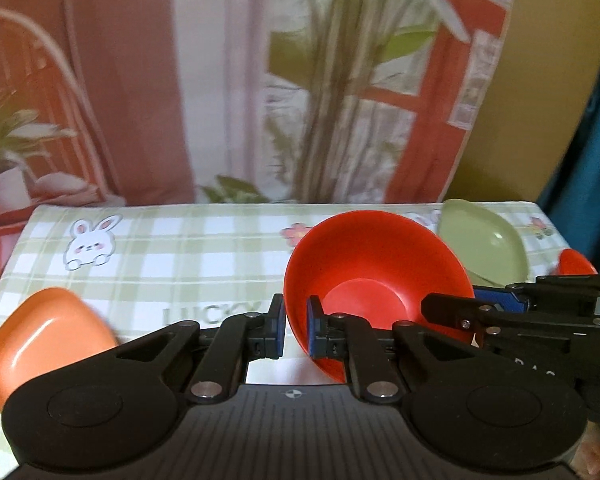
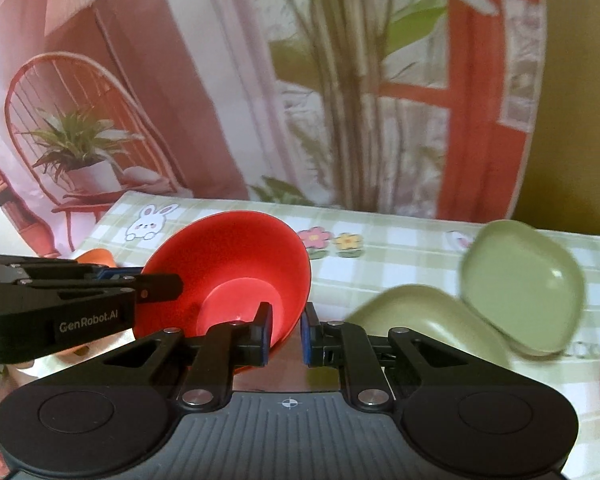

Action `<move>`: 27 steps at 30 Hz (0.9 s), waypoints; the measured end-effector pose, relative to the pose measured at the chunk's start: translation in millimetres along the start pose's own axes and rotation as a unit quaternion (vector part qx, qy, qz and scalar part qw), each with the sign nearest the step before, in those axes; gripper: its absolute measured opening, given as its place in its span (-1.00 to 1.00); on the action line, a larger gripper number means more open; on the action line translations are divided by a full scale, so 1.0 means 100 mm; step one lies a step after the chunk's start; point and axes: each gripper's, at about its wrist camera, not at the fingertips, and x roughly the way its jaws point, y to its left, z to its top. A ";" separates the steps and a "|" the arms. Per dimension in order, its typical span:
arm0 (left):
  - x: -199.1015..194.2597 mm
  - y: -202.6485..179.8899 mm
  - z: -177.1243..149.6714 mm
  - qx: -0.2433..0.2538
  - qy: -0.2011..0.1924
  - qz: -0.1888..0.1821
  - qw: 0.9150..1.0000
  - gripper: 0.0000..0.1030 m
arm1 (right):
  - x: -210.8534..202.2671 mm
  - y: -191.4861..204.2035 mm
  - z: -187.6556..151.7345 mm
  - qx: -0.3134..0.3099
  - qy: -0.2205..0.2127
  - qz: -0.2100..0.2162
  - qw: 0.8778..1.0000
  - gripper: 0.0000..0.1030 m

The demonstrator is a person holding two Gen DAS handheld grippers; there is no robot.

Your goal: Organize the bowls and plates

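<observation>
Both tongs, left [image 1: 296, 330] and right [image 2: 286, 334], pinch opposite rims of the red bowl [image 1: 376, 264].

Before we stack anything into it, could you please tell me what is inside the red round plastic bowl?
The red round plastic bowl looks empty: only its smooth wall and flat bottom show. The left tool and right tool pinch its rim, hiding small parts of the inside.

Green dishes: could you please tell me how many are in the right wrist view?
2: one green dish lies right of the right claw; the other green dish overlaps its far right edge.
</observation>
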 end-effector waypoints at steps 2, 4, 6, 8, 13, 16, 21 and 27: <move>-0.04 -0.15 0.02 0.007 -0.001 -0.003 1.000 -0.77 | -0.13 -0.11 -0.02 0.001 -0.008 -0.006 1.000 -0.73; -0.05 -0.30 0.03 0.013 -0.001 -0.010 1.000 -0.77 | -0.25 -0.23 -0.06 0.001 -0.015 -0.012 1.000 -0.73; -0.06 -0.45 0.04 0.019 0.001 -0.018 1.000 -0.77 | -0.36 -0.34 -0.10 0.002 -0.019 -0.017 1.000 -0.73; -0.06 -0.62 0.04 0.027 0.002 -0.027 0.999 -0.77 | -0.46 -0.47 -0.16 0.007 -0.021 -0.023 0.999 -0.73; -0.02 -1.04 0.00 0.055 0.008 -0.041 0.998 -0.77 | -0.68 -0.80 -0.32 0.009 -0.022 -0.045 0.999 -0.73; 0.03 -1.27 -0.03 0.062 0.014 -0.055 0.996 -0.77 | -0.79 -1.01 -0.42 0.021 -0.025 -0.054 0.998 -0.73; 0.14 -1.65 -0.08 0.079 0.028 -0.076 0.994 -0.77 | -0.92 -1.39 -0.58 0.046 -0.031 -0.069 0.996 -0.73; 0.28 -2.09 -0.09 0.085 0.039 -0.104 0.990 -0.77 | -1.04 -1.87 -0.72 0.080 -0.037 -0.090 0.992 -0.73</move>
